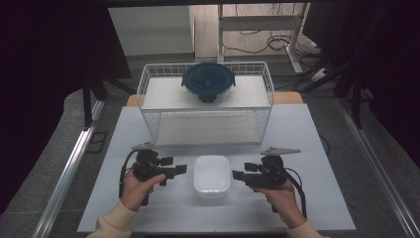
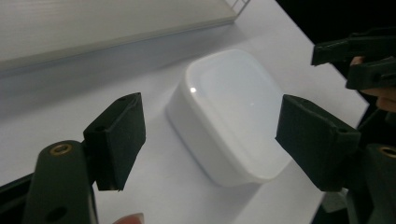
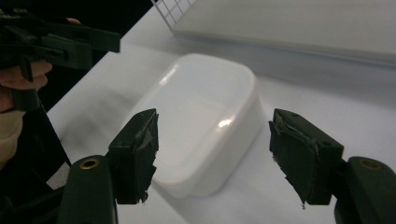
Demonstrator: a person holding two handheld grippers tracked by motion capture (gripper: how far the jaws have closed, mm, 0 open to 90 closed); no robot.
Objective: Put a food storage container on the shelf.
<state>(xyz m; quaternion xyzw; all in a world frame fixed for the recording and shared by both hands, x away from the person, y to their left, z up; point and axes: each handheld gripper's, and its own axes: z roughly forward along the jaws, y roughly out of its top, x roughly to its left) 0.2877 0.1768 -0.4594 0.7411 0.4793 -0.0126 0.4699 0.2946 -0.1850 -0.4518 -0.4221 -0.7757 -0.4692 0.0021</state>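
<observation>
A white rounded-rectangular lidded container point(image 1: 212, 175) lies on the white table between my two grippers. My left gripper point(image 1: 181, 169) sits just left of it, pointing right, jaws open and empty. From the right, my right gripper point(image 1: 238, 174) points at the container's other side, also open with nothing held. In the left gripper view the container point(image 2: 233, 112) lies ahead between the open pads point(image 2: 116, 140), apart from them. The right gripper view has the container point(image 3: 201, 116) ahead, past the spread pads point(image 3: 135, 154).
A white wire basket point(image 1: 205, 101) stands at the back of the table, holding a round glass container with a dark blue lid point(image 1: 208, 82) on its upper shelf. The table edge point(image 1: 218, 230) runs near the person's sleeves. Dark curtains flank both sides.
</observation>
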